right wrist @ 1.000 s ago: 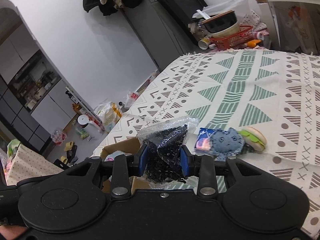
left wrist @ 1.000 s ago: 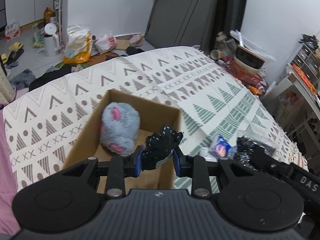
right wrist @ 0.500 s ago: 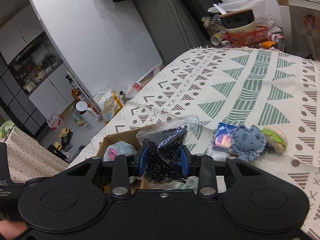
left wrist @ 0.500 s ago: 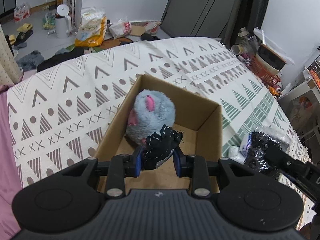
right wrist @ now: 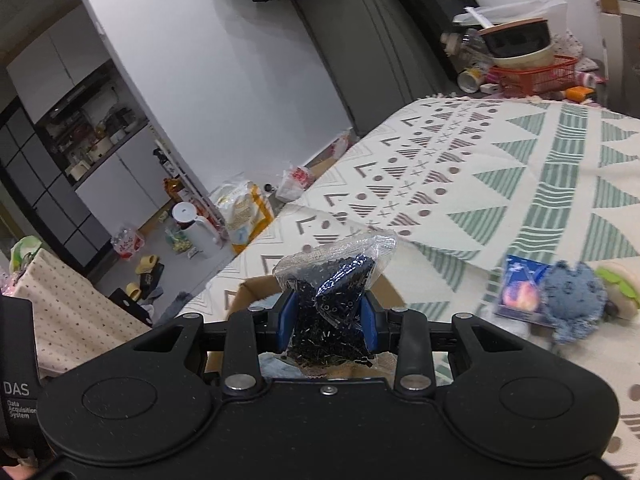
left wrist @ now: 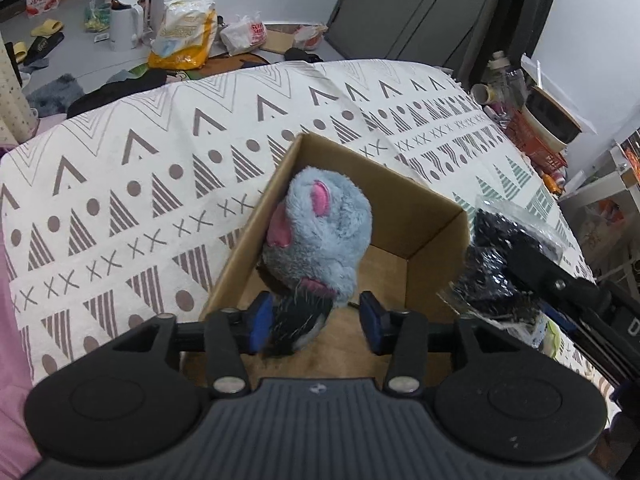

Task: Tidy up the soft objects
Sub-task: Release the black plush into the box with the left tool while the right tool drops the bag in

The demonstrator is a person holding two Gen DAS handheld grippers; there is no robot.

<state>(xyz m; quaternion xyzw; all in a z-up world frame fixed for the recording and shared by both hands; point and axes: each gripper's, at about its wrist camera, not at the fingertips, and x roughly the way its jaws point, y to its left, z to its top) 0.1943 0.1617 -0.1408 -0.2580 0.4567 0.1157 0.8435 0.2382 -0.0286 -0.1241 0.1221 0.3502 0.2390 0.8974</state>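
**Two grippers at the box**

"DAS Data Acquisition System" is printed on the left unit's housing. The left hand-held gripper (left wrist: 315, 316) is spread wide over the cardboard box (left wrist: 436, 240); a black toy (left wrist: 298, 318) lies between its fingers, against the blue plush (left wrist: 320, 236) inside. The right hand-held gripper (right wrist: 326, 318) clamps a bag of black beads (right wrist: 332, 300) beside the box.

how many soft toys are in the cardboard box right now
2: a grey plush mouse against the left wall of the box, and a black spiky toy just in front of it. Others may be hidden.
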